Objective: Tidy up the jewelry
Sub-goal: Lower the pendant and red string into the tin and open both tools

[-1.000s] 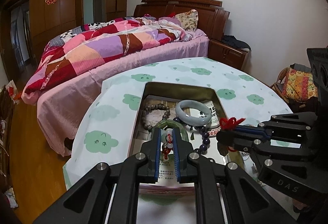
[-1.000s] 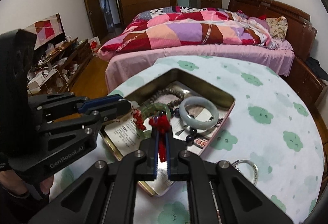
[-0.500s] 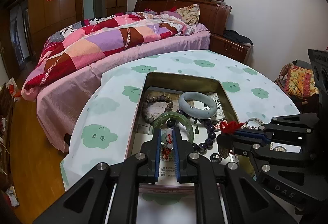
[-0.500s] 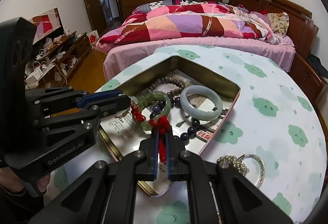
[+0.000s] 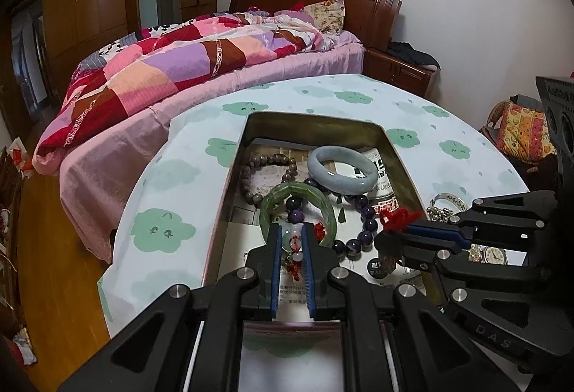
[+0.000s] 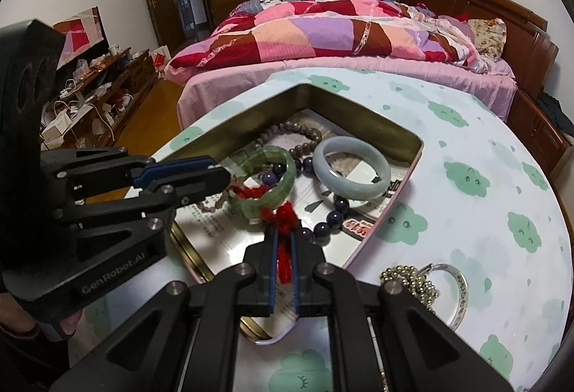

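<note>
Bed [image 5: 201, 62]: a large wooden-framed bed was seen behind the table, covered by a patchwork quilt of pink, purple, red and orange.

Table [image 6: 466, 212]: a round table was covered by a white cloth printed with green clouds.

Tin [image 5: 315, 121]: an open rectangular metal tin was set on the table, lined with printed paper, and most of the jewelry was gathered inside it.

Left gripper [image 5: 291, 236]: it was held low over the near end of the tin; its jaws were closed on a small charm.

Right gripper [image 6: 283, 230]: it was held over the tin's near edge; its jaws were pressed together on a red cord.

Pale bangle [image 5: 342, 169]: a grey-blue bangle was laid flat toward the far right of the tin.

Green bangle [image 5: 297, 202]: a translucent green bangle was placed in the middle of the tin, just beyond the left gripper's tips.

Brown bead bracelet [image 5: 267, 173]: it was laid at the far left of the tin, beside the green bangle.

Purple bead bracelet [image 5: 362, 212]: dark purple beads were strung across the tin, partly under both bangles.

Silver bangle [image 6: 461, 291]: it was left on the cloth outside the tin, touching a heap of metal beads [image 6: 412, 280].

Red cord [image 6: 285, 216]: its knotted tuft was seen above the right gripper's tips.

Charm [image 5: 292, 241]: a small pale and red pendant was pinched between the left gripper's pads.
</note>
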Tool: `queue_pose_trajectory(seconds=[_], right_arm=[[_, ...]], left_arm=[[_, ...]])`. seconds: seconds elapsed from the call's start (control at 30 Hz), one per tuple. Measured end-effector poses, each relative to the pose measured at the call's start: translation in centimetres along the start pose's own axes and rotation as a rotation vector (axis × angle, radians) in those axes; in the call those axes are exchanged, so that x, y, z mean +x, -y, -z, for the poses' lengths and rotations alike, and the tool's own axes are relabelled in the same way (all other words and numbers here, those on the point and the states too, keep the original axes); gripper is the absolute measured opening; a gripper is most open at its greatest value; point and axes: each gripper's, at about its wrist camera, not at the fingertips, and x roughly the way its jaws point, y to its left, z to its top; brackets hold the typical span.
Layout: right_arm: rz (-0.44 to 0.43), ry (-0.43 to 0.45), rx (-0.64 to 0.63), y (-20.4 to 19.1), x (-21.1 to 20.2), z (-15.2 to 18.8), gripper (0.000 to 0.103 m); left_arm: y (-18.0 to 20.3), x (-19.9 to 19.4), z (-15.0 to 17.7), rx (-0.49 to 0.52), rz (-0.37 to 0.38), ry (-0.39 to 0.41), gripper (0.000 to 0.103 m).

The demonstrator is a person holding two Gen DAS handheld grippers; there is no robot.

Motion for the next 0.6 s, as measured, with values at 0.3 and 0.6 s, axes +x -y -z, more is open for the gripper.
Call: queue_pose_trajectory(seconds=[0.3, 0.6], right_arm=[[0.003, 0.004, 0.048, 1.0, 0.1, 0.4, 0.016], [-0.012, 0.036, 0.057, 1.1, -0.7, 0.3, 0.037]], left_arm=[[0.1, 0.1, 0.1, 0.003, -0.018, -0.011, 0.011], [0.4, -0.7, -0.2, 0.020, -0.068, 0.024, 0.056]])
